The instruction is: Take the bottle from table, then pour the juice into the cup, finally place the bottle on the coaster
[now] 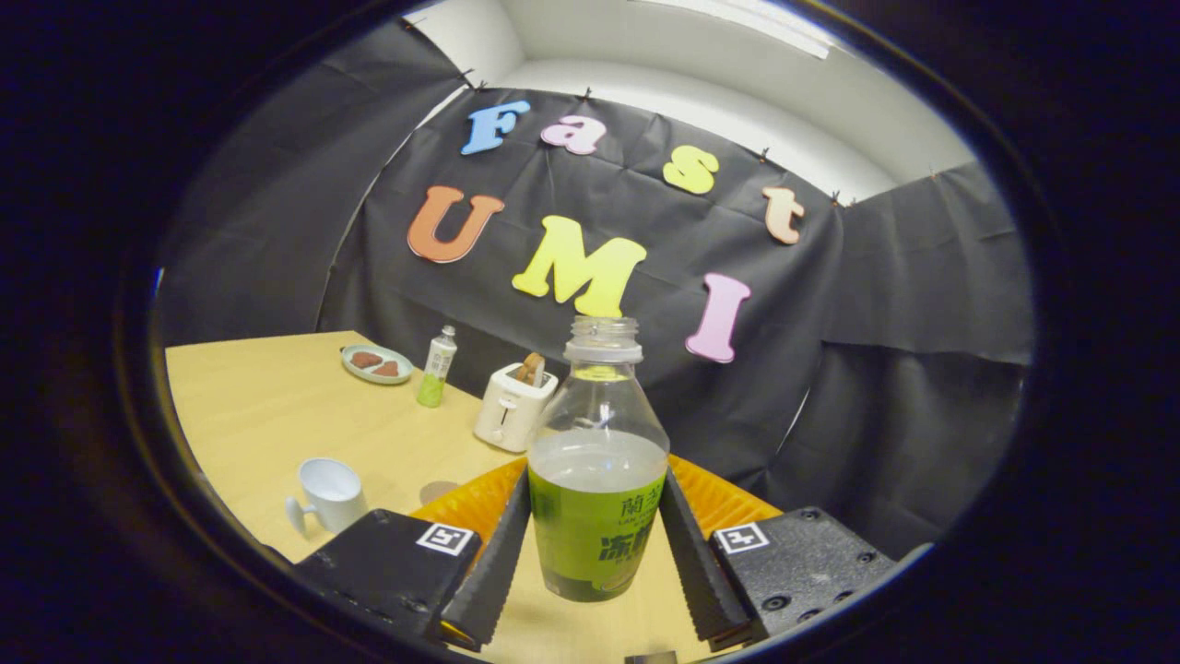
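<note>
Now the gripper (597, 544) holds level, both fingers clamped on the uncapped bottle (599, 470) (upright, lifted off the table (277, 406)), cup (329, 495) beyond-left

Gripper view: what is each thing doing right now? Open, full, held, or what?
Clear plastic bottle with green label: uncapped, upright, part full, lifted off the table.
Gripper: fingers shut on the bottle.
White ceramic cup: upright on the wooden table, looks empty.
White toaster: toast sticking up.
Small green bottle: capped, standing.
Pale plate: holds two brown pieces.
</note>
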Demonstrator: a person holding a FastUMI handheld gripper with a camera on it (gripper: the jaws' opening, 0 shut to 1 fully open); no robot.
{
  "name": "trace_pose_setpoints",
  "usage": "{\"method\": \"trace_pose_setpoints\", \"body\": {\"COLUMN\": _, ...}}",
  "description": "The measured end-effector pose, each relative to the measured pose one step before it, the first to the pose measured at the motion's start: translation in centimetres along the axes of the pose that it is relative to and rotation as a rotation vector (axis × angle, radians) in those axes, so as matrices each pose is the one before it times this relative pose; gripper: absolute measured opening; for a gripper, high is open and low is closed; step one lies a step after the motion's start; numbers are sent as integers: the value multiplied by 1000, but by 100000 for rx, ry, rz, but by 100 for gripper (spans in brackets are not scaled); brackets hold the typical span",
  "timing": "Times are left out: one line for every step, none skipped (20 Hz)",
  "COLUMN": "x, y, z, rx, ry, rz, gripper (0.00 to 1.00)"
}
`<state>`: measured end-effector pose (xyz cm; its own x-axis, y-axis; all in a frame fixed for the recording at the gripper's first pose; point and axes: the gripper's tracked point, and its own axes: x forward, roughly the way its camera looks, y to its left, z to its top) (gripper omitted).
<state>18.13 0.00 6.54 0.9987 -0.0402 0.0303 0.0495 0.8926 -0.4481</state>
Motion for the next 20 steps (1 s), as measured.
{"method": "trace_pose_setpoints", "body": {"x": 223, "y": 260, "z": 263, "rx": -3392, "ry": -643, "rz": -1254, "gripper": 80}}
{"method": "trace_pose_setpoints", "body": {"x": 276, "y": 306, "z": 134, "rx": -3353, "ry": -232, "rz": -1512, "gripper": 80}}
{"method": "trace_pose_setpoints", "body": {"x": 116, "y": 219, "z": 318, "rx": -2929, "ry": -418, "rz": -1671, "gripper": 80}}
{"method": "trace_pose_setpoints", "body": {"x": 132, "y": 363, "z": 286, "rx": -2954, "ry": -684, "rz": -1172, "gripper": 80}}
{"method": "trace_pose_setpoints", "body": {"x": 75, "y": 507, "z": 417, "rx": -2769, "ry": -797, "rz": -589, "gripper": 80}}
{"method": "trace_pose_setpoints", "body": {"x": 168, "y": 559, "z": 355, "rx": -3135, "ry": -1229, "rz": -571, "gripper": 80}}
{"method": "trace_pose_setpoints", "body": {"x": 140, "y": 524, "z": 366, "rx": -3615, "ry": -908, "rz": -601, "gripper": 80}}
{"method": "trace_pose_setpoints", "body": {"x": 138, "y": 422, "z": 352, "rx": -4124, "ry": -1185, "rz": -851, "gripper": 80}}
{"method": "trace_pose_setpoints", "body": {"x": 103, "y": 574, "z": 459, "rx": -4498, "ry": -905, "rz": -323, "gripper": 80}}
{"method": "trace_pose_setpoints", "body": {"x": 355, "y": 740, "z": 189, "rx": -3827, "ry": -954, "rz": 191, "gripper": 81}}
{"method": "trace_pose_setpoints", "body": {"x": 28, "y": 1022, "z": 237, "rx": -3207, "ry": -527, "rz": 1363, "gripper": 81}}
{"method": "trace_pose_setpoints", "body": {"x": 54, "y": 724, "z": -92, "rx": -3367, "ry": 454, "rz": 97, "gripper": 81}}
{"method": "trace_pose_setpoints", "body": {"x": -43, "y": 450, "z": -18, "rx": -3190, "ry": 428, "rz": -581, "gripper": 80}}
{"method": "trace_pose_setpoints", "body": {"x": 54, "y": 614, "z": 61, "rx": -2629, "ry": 446, "rz": -149, "gripper": 81}}
{"method": "trace_pose_setpoints", "body": {"x": 23, "y": 660, "z": -110, "rx": -2682, "ry": 798, "rz": 74, "gripper": 81}}
{"method": "trace_pose_setpoints", "body": {"x": 70, "y": 567, "z": -187, "rx": -3096, "ry": 893, "rz": 31, "gripper": 81}}
{"method": "trace_pose_setpoints", "body": {"x": 151, "y": 471, "z": -56, "rx": -3207, "ry": 714, "rz": -541, "gripper": 81}}
{"method": "trace_pose_setpoints", "body": {"x": 285, "y": 117, "z": -167, "rx": -2750, "ry": 686, "rz": -1523, "gripper": 81}}
{"method": "trace_pose_setpoints", "body": {"x": 137, "y": 241, "z": -111, "rx": -2568, "ry": 541, "rz": -335, "gripper": 81}}
{"method": "trace_pose_setpoints", "body": {"x": 182, "y": 526, "z": -205, "rx": -2717, "ry": 1022, "rz": 173, "gripper": 81}}
